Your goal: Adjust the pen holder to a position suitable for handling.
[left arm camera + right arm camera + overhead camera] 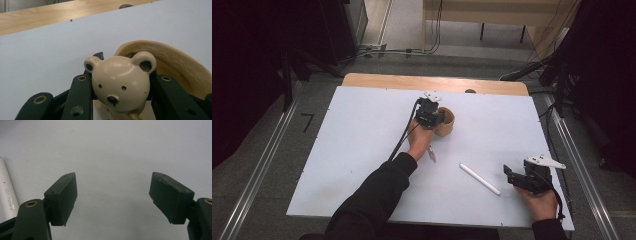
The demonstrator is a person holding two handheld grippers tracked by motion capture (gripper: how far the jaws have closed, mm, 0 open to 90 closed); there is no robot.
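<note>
Bear: cream bear head [119,83], closest to the lens in the left gripper view, clamped between the two black jaws; two round ears up, dark eyes and nose facing the camera.
Bear's place: held above the near rim of the cup [175,65], the stem below the head dropping toward the cup's mouth; whether it touches the wood cannot be told.
Left gripper: grasping the bear [428,114], jaws pressed on both sides of the head; held over the middle of the board, a black cable trailing back along the sleeve.
Cup: round, light wood, open at the top, standing on the board [362,150] just right of the left gripper in the high view.
Small item: a thin pinkish thing [432,154] lies on the board just beside the left wrist; too small to identify.
Tube: white tube [479,178] lying slantwise on the board between the two hands, printed lettering along its side in the right gripper view.
Right gripper: released [112,197], jaws wide apart with bare board between them; held low near the board's right front corner, well apart from the cup.
Board: pale grey-white sheet on a wooden table [412,81], whose far edge shows beyond it.
</note>
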